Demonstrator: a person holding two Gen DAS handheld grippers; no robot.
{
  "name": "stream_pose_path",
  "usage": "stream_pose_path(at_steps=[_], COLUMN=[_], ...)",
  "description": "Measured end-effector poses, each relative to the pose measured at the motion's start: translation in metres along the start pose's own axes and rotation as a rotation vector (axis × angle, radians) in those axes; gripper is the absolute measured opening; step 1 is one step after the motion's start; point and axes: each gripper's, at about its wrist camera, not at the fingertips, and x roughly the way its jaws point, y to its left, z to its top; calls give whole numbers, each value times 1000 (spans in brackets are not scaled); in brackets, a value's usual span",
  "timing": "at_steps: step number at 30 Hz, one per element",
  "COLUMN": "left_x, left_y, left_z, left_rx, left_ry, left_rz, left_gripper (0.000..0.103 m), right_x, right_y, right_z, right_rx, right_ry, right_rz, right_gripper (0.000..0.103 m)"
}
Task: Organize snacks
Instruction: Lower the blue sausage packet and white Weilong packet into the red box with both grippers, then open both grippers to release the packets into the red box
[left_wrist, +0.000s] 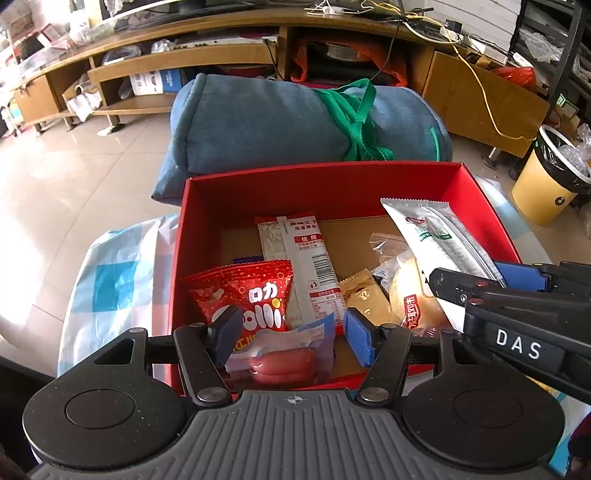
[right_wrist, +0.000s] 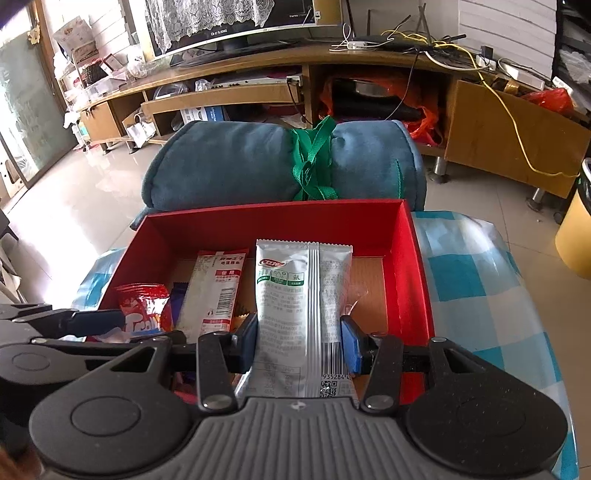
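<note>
Your biggest risk lies with the red cardboard box (right_wrist: 408, 258), open-topped with thin stiff walls: I judge that lowering the silver foil snack packet (right_wrist: 303, 306) at this slant could catch its crimped end on the wall or on the packets already inside. Your right gripper (right_wrist: 299, 341) is nearly closed, pads pinching that long, flat, slippery packet around its middle over the box. Foil is slick, so a loose squeeze might let it slide out.

Your left gripper (left_wrist: 286, 338) stands partly open over the box's near end, with a clear plastic pack of pink sausages (left_wrist: 284, 360) between the pads; whether they press it I cannot tell. That soft, rounded pack may tip against the glossy red crinkled candy bag (left_wrist: 243, 295) beside it.
</note>
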Motion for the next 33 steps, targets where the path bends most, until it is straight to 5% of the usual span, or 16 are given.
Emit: stream_pose_path(at_steps=[22,33], left_x=[34,31], left_y=[-1,9], left_z=[14,20], left_rx=[-23,-47], left_ry=[38,23], left_rz=[40,53], left_gripper=[68,79], right_x=[35,33], right_y=[-1,-5], right_z=[11,16], right_rx=[-34,-21], right_ry=[15,10], right_rz=[-29,-37], right_gripper=[43,53])
